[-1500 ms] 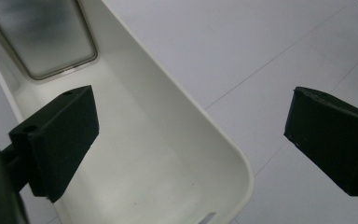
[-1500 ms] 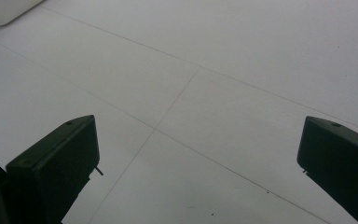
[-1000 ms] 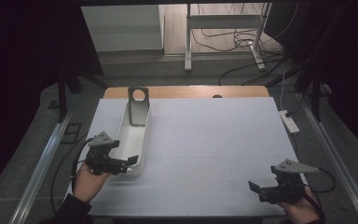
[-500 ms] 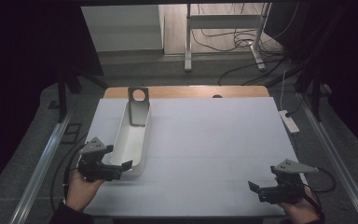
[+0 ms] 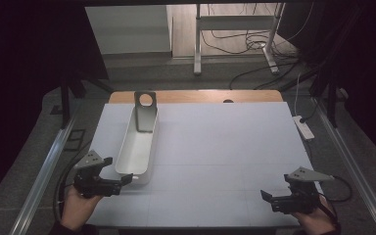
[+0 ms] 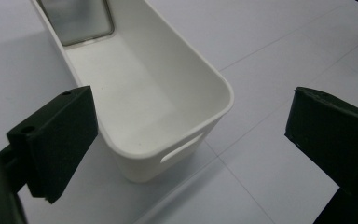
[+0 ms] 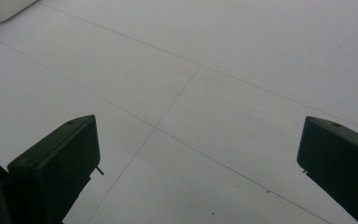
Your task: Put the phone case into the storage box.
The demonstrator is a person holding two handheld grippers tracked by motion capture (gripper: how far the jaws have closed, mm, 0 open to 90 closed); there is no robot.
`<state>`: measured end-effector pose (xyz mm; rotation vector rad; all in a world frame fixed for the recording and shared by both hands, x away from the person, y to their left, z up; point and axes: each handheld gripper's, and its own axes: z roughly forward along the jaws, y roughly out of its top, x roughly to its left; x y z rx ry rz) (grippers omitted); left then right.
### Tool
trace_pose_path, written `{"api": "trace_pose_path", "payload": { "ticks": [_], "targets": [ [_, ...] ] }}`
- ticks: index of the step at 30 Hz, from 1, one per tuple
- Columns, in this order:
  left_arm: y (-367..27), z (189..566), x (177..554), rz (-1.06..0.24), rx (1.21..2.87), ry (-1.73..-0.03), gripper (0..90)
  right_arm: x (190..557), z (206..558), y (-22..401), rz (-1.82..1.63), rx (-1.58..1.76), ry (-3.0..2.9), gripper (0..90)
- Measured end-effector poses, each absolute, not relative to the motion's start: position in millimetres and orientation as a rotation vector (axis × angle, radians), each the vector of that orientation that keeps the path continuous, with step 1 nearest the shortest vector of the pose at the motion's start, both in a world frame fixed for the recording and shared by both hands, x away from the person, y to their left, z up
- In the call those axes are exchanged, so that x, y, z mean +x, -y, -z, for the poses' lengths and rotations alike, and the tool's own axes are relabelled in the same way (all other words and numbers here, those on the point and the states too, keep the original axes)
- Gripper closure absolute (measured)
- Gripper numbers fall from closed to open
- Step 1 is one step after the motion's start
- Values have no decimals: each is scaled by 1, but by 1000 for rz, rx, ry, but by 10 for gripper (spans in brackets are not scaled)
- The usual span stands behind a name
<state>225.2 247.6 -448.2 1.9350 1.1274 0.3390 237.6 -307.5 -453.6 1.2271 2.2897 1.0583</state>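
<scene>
My left tongs gape wide, empty, just short of the white bin's near end. Its long axis runs away from me. Right tongs spread too, idle, well apart across the surface.

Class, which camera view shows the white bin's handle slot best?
The left gripper view: the white bin fills it, the handle slot plain. The high view shows the bin whole but small; the right gripper view catches just a corner.

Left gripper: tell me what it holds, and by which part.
Nothing. The left gripper is open, its jaws spread apart near the end of the white bin without touching it. The right gripper is open over bare table.
</scene>
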Motion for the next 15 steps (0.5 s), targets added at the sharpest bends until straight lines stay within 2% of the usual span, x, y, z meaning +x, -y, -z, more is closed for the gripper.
{"api": "trace_pose_path", "payload": {
  "ticks": [15],
  "targets": [
    [-259, 451, 207, -362, 1931, -1140, 30, 237, 454, 307, -1058, 1229, -2286, 0]
  ]
}}
